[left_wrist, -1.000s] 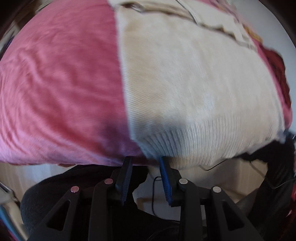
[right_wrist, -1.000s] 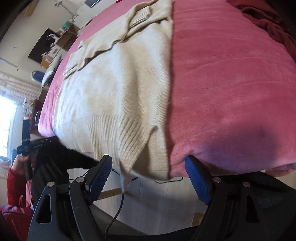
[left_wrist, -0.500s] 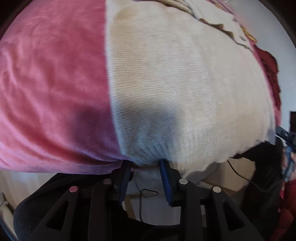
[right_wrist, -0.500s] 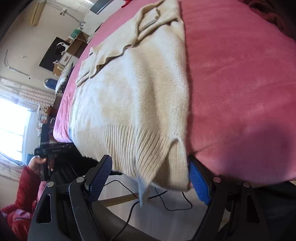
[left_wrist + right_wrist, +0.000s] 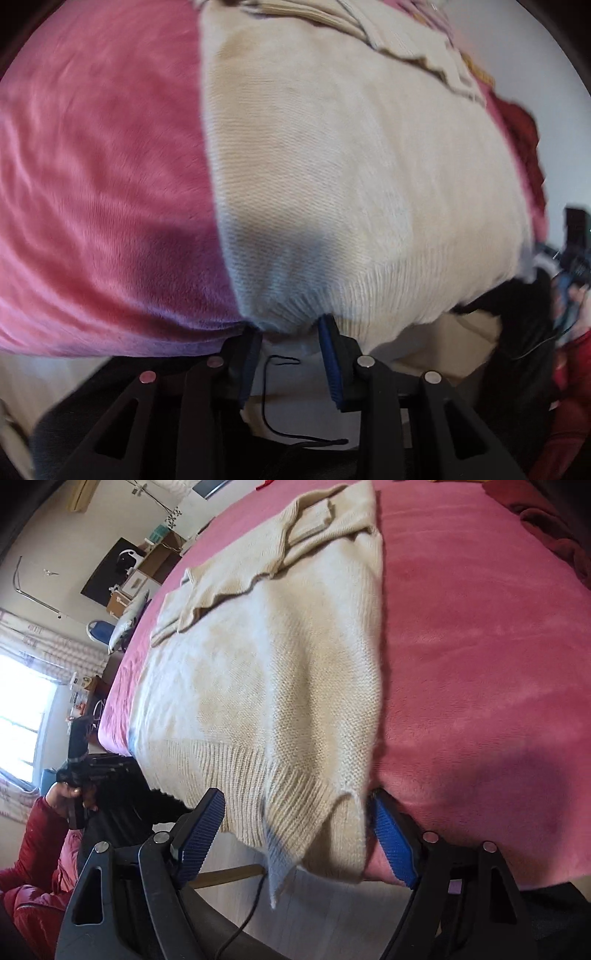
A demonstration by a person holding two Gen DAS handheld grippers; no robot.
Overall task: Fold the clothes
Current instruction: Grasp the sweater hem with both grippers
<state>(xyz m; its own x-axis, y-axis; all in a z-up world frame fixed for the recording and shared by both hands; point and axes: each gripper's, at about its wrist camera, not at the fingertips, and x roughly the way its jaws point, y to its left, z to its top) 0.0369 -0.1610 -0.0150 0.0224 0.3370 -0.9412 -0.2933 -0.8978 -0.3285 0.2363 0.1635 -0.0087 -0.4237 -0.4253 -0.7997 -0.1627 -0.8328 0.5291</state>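
Note:
A cream knit sweater (image 5: 351, 177) lies flat on a pink blanket (image 5: 99, 192), its ribbed hem hanging over the near bed edge; it also shows in the right wrist view (image 5: 266, 686), with sleeves folded across the far end. My left gripper (image 5: 290, 332) is open, its blue-padded jaws either side of the hem's left corner. My right gripper (image 5: 295, 812) is wide open, its jaws straddling the hem's right corner with the side slit, touching nothing firmly.
A dark red garment (image 5: 554, 528) lies on the blanket (image 5: 480, 664) at the far right. A black cable (image 5: 280, 424) trails on the floor below the bed edge. Furniture and a window (image 5: 22, 709) stand beyond the bed's left side.
Both grippers have moved forward to the bed edge, so the sweater's hem corners now sit between their jaws. Neither has closed.

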